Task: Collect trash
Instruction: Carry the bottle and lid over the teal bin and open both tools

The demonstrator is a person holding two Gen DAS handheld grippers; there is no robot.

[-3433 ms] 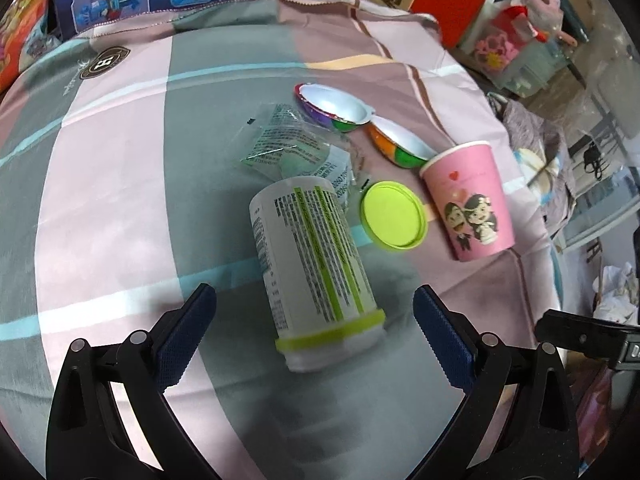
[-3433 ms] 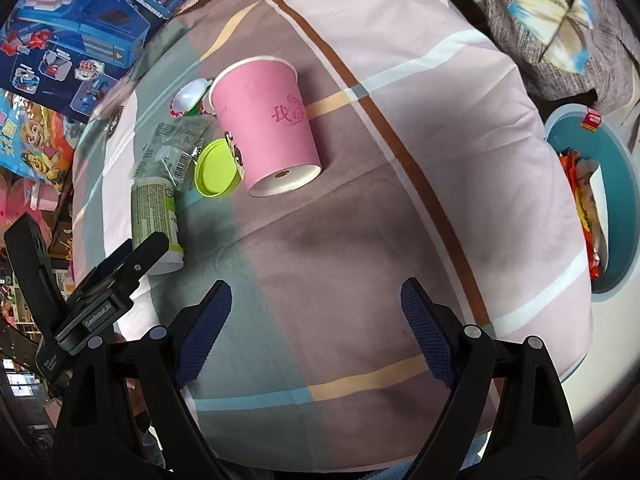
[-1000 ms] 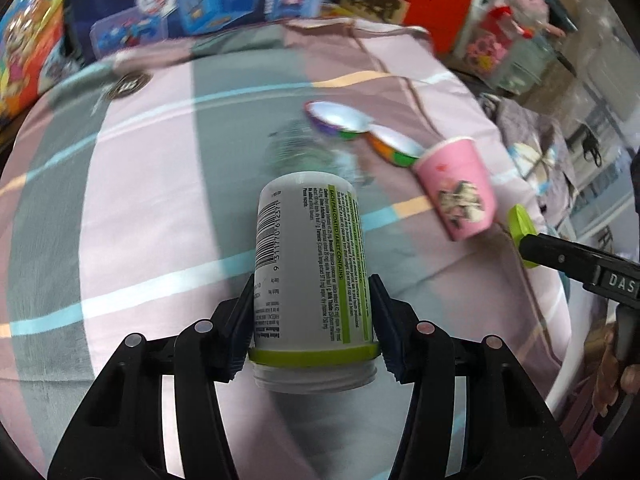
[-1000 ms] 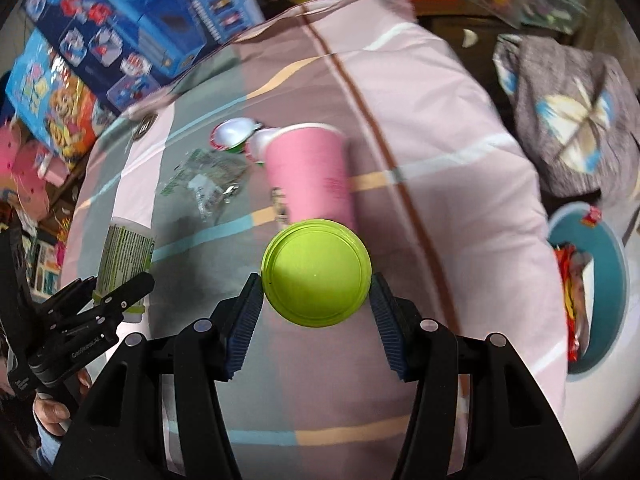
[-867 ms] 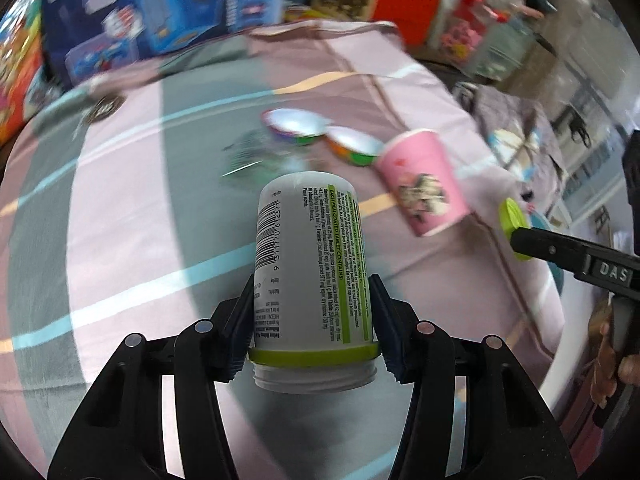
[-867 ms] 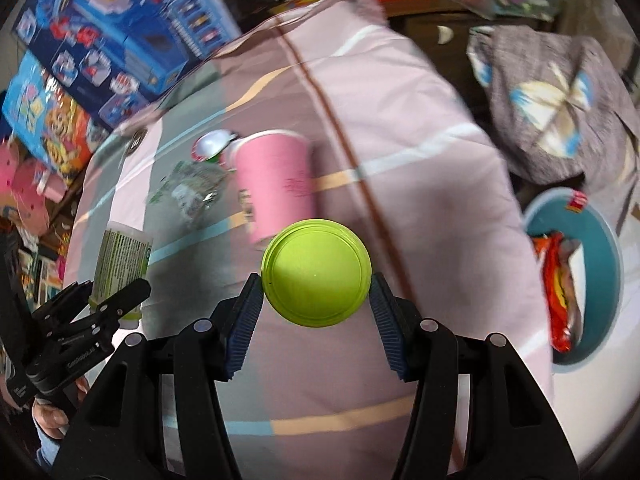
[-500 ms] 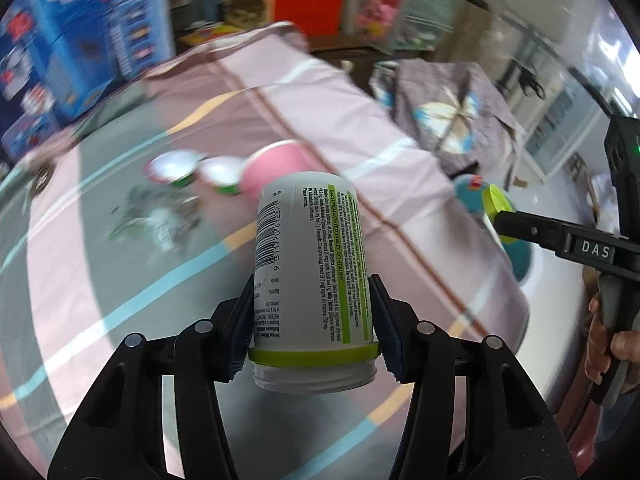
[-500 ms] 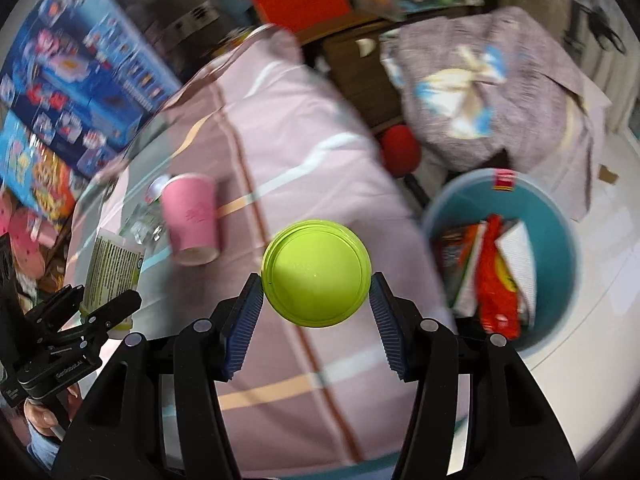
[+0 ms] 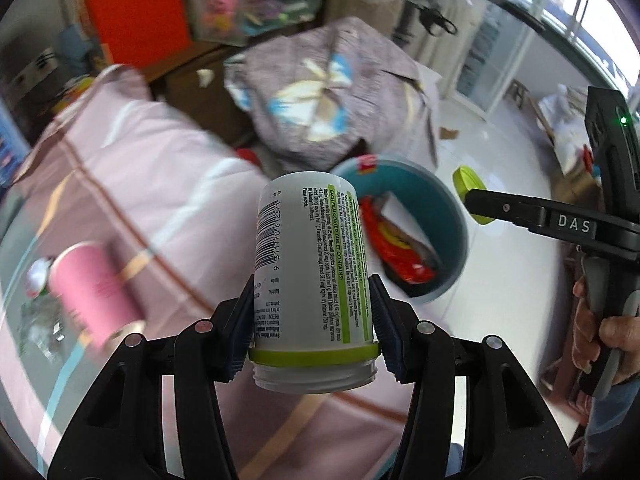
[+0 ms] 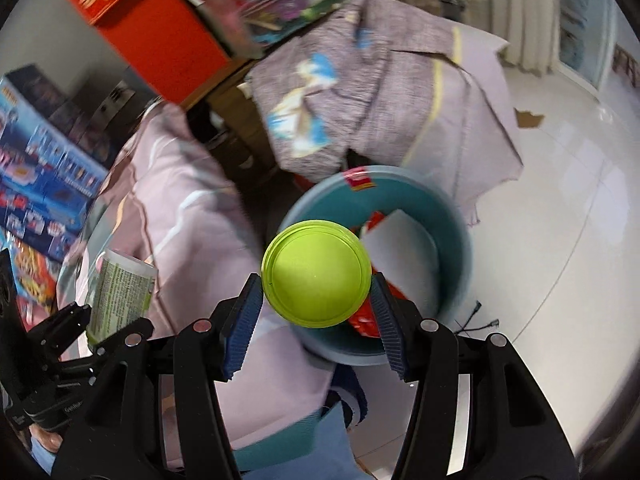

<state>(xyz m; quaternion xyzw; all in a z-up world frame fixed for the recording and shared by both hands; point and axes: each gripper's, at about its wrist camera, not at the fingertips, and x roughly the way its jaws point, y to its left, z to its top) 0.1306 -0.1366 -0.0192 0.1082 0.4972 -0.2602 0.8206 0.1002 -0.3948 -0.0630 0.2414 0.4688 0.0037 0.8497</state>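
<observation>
Your right gripper [image 10: 316, 294] clamps the round lime-green plastic lid [image 10: 316, 273] above the teal plastic bin [image 10: 452, 240]; centre it, then release. Your left gripper [image 9: 313, 320], clamped on the white-and-green plastic bottle [image 9: 314, 276], needs carrying further over.

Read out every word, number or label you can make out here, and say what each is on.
"DAS": on the right gripper's arm, seen from the left wrist view.
"EACH FILM COATED TABLET CONTAINS": green band on the bottle.
"9 311770 612371": under the bottle's barcode; digits partly uncertain.
Bottle's small print: too small.
Red sticker on the bin: blurred.
Toy boxes: blurred.
Lid: none.
</observation>
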